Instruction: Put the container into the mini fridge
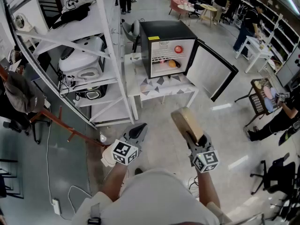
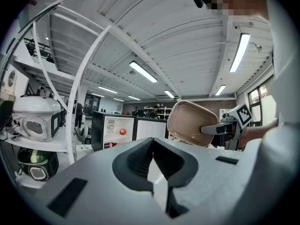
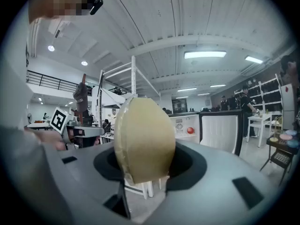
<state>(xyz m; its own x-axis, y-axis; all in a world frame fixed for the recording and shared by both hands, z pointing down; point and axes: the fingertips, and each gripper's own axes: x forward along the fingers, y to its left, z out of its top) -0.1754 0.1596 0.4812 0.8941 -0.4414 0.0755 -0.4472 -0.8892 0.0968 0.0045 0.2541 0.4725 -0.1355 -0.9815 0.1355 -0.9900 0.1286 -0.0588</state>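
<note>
A tan lidded container (image 1: 185, 120) is held on edge by my right gripper (image 1: 193, 136), whose jaws are shut on its lower part. It fills the middle of the right gripper view (image 3: 143, 142) and shows in the left gripper view (image 2: 192, 123) too. The black mini fridge (image 1: 168, 48) stands ahead on a low white table (image 1: 161, 89), its door (image 1: 212, 72) swung open to the right. A red round item and an orange one lie on its shelves. My left gripper (image 1: 139, 131) hangs shut and empty to the left of the container.
A white shelving rack (image 1: 110, 55) with kitchen appliances stands at the left, close to the table. A seated person (image 1: 281, 116) and office chairs (image 1: 276, 172) are at the right. More people and tables are at the back. A cable lies on the floor at the left.
</note>
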